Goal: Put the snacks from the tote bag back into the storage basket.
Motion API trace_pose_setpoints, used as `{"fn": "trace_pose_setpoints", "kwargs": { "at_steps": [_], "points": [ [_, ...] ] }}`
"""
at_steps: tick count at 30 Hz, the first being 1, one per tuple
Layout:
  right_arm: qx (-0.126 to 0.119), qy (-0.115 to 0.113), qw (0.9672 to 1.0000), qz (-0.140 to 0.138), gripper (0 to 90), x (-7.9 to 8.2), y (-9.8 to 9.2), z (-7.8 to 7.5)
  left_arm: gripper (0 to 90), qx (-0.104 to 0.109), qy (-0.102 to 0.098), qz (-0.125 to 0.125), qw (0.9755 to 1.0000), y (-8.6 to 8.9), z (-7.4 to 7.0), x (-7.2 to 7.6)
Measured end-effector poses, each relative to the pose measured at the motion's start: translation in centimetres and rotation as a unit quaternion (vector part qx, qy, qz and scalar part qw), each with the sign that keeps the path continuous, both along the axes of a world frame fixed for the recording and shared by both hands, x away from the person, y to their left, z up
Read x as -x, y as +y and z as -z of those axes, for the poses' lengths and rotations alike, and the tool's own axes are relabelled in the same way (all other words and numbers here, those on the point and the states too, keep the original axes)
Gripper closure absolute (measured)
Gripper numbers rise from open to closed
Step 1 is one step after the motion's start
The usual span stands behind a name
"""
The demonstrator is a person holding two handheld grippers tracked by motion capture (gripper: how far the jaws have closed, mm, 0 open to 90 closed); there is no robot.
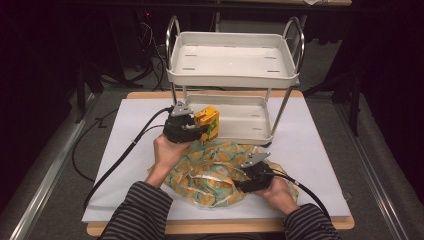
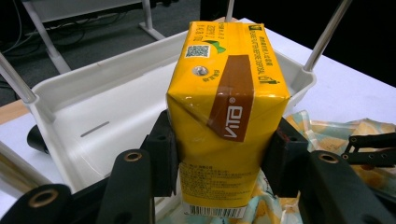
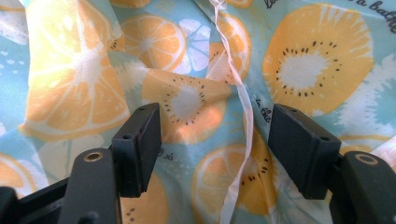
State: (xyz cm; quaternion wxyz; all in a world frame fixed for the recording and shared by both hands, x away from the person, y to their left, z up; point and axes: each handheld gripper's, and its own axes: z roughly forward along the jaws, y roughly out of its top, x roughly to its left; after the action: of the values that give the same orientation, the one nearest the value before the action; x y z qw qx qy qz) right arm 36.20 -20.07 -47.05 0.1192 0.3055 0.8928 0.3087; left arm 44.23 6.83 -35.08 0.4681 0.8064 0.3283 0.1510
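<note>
A yellow and brown drink carton (image 1: 207, 124) (image 2: 226, 112) is clamped between the pads of my left gripper (image 1: 199, 126) (image 2: 223, 156), held at the front left corner of the white cart's lower tray (image 1: 240, 119) (image 2: 88, 116). A fruit-print fabric bag (image 1: 210, 172) (image 3: 196, 93) with a pale drawstring (image 3: 243, 121) lies crumpled on the white table. My right gripper (image 1: 239, 186) (image 3: 215, 149) hovers over the bag's right part with its jaws wide apart and only fabric beneath them.
The two-tier white cart (image 1: 232, 60) with chrome posts stands at the back of the table; both trays look bare. Black cables (image 1: 120, 155) trail from each gripper to the table's edges. Bare white table surface (image 1: 320, 145) lies right of the bag.
</note>
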Motion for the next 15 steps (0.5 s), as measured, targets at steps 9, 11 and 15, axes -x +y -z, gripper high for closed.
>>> {"fn": "trace_pose_setpoints", "kwargs": {
  "at_steps": [9, 11, 15],
  "points": [
    [0.000, 0.000, 1.0000, 0.000, 35.4, 0.0, 0.0, 0.0, 53.5, 0.001, -0.001, -0.005, 1.0000, -0.2, 0.1, -0.7],
    [0.000, 0.001, 1.0000, 0.000, 35.4, 0.0, 0.0, 0.0, 53.5, 0.002, -0.001, -0.009, 1.0000, -0.3, 0.1, -0.7],
    [0.000, 0.000, 1.0000, -0.003, 35.4, -0.1, 0.0, 0.0, 53.5, -0.004, 0.000, -0.014, 0.9999, -0.3, 0.2, -1.2]
  ]
}}
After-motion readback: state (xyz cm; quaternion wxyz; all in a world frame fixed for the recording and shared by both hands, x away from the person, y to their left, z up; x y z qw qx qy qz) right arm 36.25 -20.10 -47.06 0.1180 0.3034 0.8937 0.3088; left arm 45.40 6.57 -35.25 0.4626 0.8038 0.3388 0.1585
